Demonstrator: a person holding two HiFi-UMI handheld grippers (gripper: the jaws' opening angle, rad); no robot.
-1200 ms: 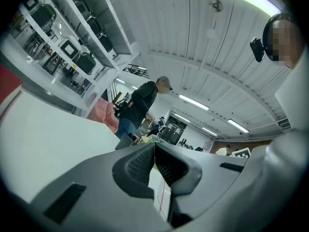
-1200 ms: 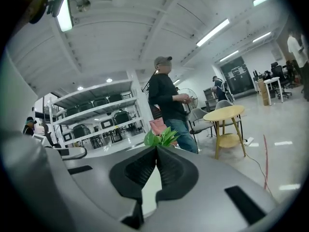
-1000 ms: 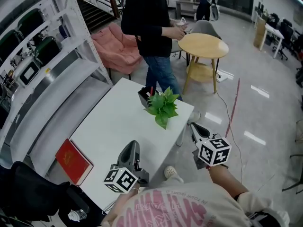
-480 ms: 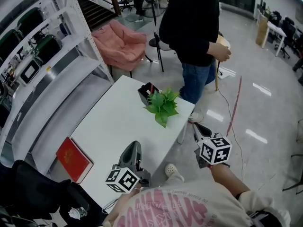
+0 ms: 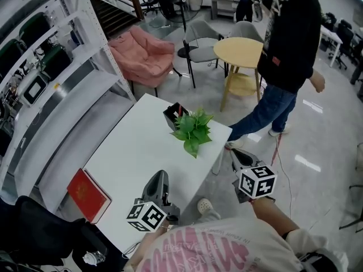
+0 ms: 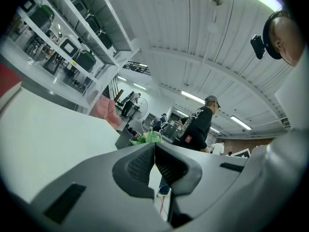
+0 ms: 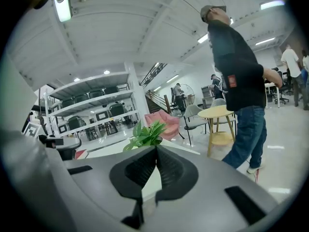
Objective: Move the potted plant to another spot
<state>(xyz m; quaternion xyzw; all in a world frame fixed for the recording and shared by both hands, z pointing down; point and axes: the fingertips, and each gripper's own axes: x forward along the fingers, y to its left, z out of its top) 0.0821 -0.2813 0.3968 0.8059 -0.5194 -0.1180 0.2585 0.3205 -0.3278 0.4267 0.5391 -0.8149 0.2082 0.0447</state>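
Observation:
The potted plant point(image 5: 191, 130), green leaves beside a black square pot point(image 5: 173, 115), stands near the far right corner of the white table point(image 5: 136, 152). My left gripper point(image 5: 159, 180) rests over the table's near edge, jaws shut and empty, well short of the plant. My right gripper point(image 5: 233, 155) hangs off the table's right side above the floor, also shut with nothing in it. In the right gripper view the plant point(image 7: 145, 134) rises just behind the closed jaws. A little of the plant point(image 6: 145, 138) peeks over the closed jaws in the left gripper view.
A red book point(image 5: 88, 193) lies at the table's near left corner. White shelving point(image 5: 51, 78) runs along the left. A person in a black top point(image 5: 286, 55) walks past on the right, by a round wooden table point(image 5: 241, 54), a grey chair point(image 5: 198, 38) and a pink armchair point(image 5: 144, 52).
The person in black has walked from behind the table across to the right. My right gripper has shifted slightly. The left gripper and plant stay put.

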